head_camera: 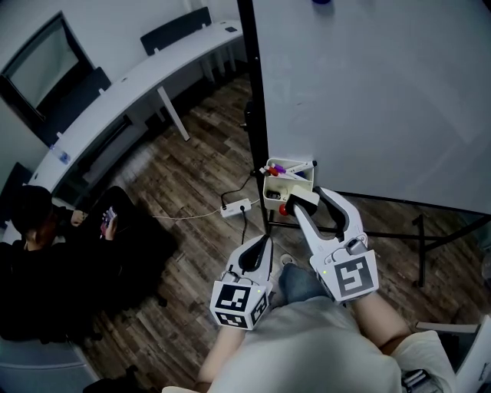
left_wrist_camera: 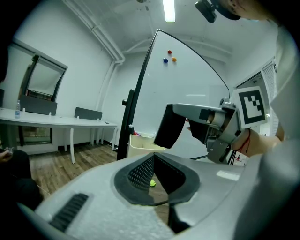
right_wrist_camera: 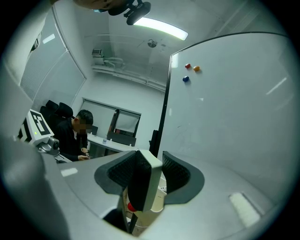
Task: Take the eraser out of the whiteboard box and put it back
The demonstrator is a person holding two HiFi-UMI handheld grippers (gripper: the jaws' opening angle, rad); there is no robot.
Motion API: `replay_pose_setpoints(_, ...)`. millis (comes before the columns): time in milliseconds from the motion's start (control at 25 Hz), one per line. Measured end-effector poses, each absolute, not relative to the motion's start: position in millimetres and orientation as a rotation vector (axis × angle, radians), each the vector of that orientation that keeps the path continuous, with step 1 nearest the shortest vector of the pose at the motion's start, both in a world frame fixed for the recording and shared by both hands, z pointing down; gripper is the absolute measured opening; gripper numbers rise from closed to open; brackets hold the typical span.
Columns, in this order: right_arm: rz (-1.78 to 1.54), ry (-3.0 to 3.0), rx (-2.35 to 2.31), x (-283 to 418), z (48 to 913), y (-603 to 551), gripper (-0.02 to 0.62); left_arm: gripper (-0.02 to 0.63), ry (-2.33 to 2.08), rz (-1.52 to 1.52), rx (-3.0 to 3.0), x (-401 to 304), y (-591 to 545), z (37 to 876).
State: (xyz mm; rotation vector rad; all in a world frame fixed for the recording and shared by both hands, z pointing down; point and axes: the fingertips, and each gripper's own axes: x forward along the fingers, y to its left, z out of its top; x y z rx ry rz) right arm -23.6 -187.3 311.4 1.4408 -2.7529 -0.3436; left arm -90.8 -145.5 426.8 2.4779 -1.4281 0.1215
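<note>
Cool overhead light is washing a fairly dim room, and the fisheye lenses are bending both gripper views.
A ceiling light strip (left_wrist_camera: 169, 10) is shining down from above and blowing out to pure white in both gripper views. The whiteboard (head_camera: 368, 92) is giving back a soft, pale sheen, while the wooden floor (head_camera: 199, 253) in the head view is looking dark and slightly grainy. Straight edges are curving toward black, vignetted corners in the gripper views. Close to the lens, the eraser (right_wrist_camera: 151, 183) and the left gripper (left_wrist_camera: 157, 180) are showing soft and out of focus, and shadows are falling faint and diffuse.
</note>
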Motion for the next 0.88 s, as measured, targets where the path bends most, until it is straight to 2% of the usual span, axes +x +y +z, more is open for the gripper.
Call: replay_pose_setpoints(880,-0.311,-2.729,1.442,-19.7,326.0,-240.4,0.187,0.000,-1.420,0.127,2.459,-91.2,-195.6,435.3)
